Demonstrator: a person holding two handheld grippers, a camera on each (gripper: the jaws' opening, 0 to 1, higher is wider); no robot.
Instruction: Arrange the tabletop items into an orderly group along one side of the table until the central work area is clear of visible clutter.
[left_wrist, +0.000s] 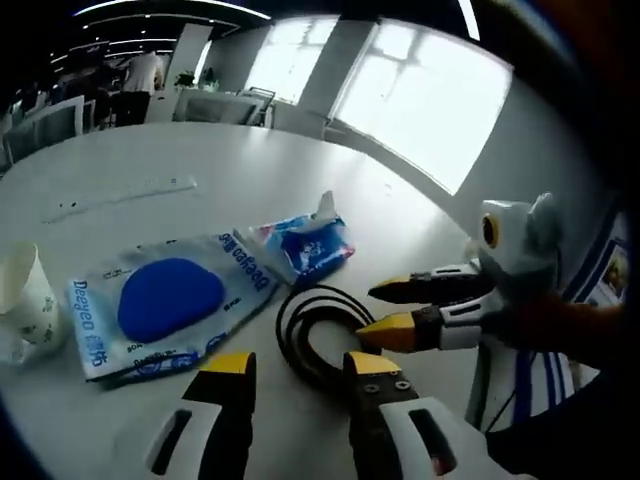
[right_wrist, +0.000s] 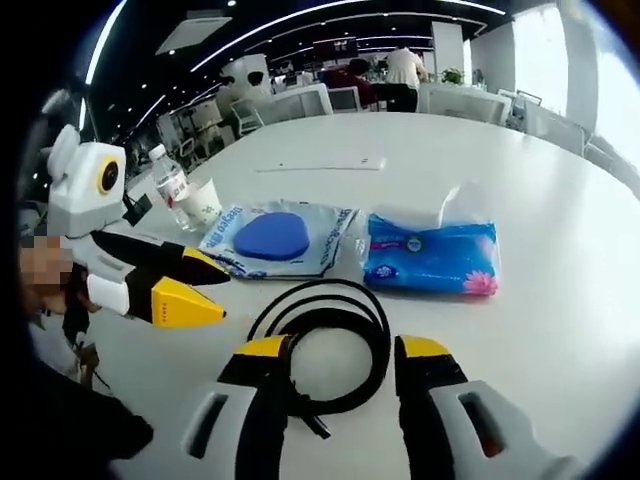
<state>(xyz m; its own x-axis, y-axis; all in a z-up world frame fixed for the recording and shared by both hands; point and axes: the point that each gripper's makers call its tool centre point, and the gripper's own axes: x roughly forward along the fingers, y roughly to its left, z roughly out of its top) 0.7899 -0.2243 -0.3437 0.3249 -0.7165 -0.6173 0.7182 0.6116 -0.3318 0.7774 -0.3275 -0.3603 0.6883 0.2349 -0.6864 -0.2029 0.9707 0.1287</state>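
In the right gripper view, the right tool (right_wrist: 335, 365) stands with its yellow-tipped jaws apart at bottom centre, straddling a glossy black coiled cable (right_wrist: 325, 335) on the smooth white desk (right_wrist: 560, 300). The left tool (right_wrist: 205, 287), jaws parted and empty, enters from the left. Above lie a crinkled blue tissue pack (right_wrist: 432, 256), a clear plastic pouch (right_wrist: 280, 240) with a blue oval, a paper cup (right_wrist: 205, 205) and a bottle (right_wrist: 170, 185).

White hand-held gripper (right_wrist: 343, 365) bodies carry black jaws tipped yellow.
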